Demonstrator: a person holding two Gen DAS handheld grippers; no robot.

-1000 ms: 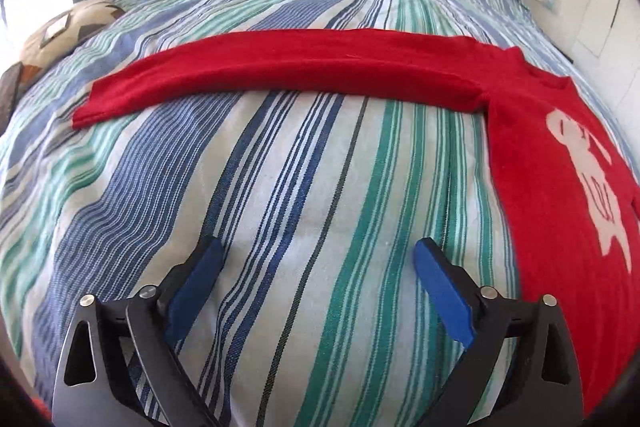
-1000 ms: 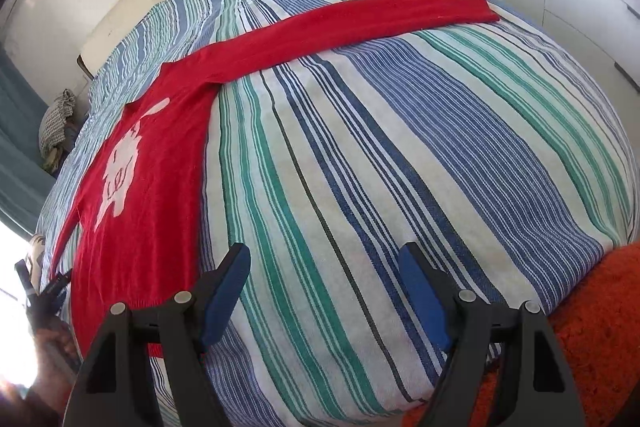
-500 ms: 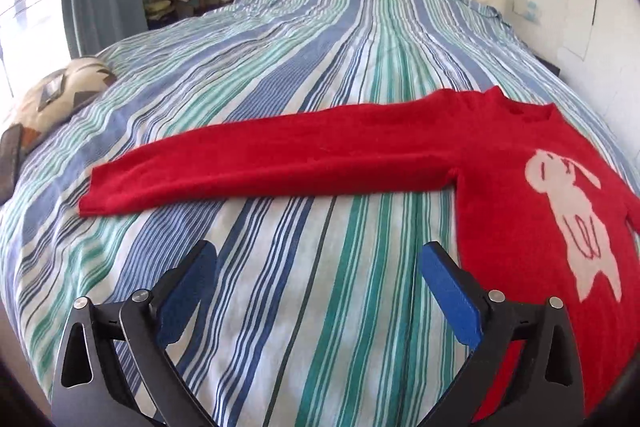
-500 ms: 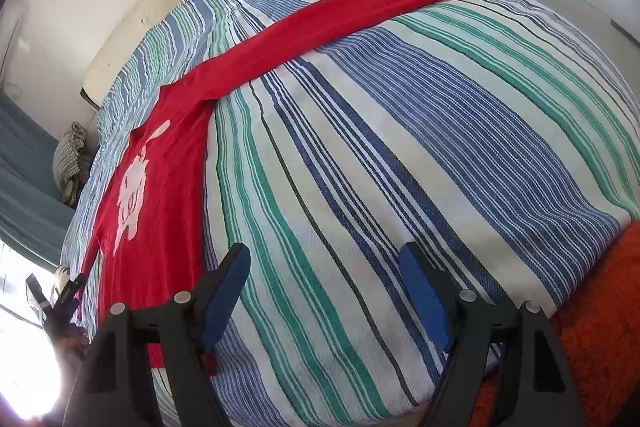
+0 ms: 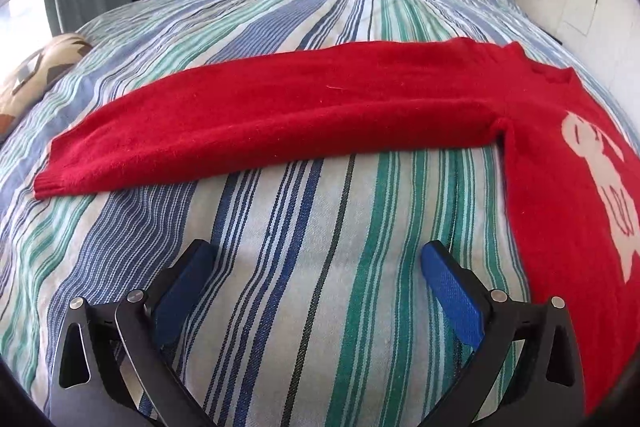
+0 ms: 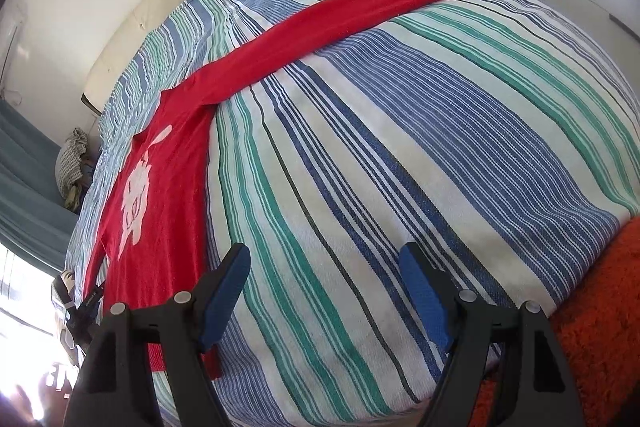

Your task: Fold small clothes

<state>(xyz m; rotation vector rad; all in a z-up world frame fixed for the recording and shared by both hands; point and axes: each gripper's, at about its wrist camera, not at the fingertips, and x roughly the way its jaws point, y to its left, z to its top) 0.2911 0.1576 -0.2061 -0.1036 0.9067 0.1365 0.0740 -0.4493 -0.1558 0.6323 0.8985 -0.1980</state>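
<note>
Red sweater [image 5: 304,111] flat beyond both jaws' gaps

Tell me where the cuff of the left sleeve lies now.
In the left wrist view the cuff lies at the far left on the striped bedspread, ahead and left of the open left claw.

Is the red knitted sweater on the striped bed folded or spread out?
Spread out: the red knitted sweater lies flat on the striped bed, each visible sleeve stretched straight sideways.

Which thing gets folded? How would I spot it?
Look at the big bed with the blue and green striped cover. Lying flat across it, sleeves stretched out, is the red sweater. Nothing else there is red, and it has a pale animal picture on its front.
</note>
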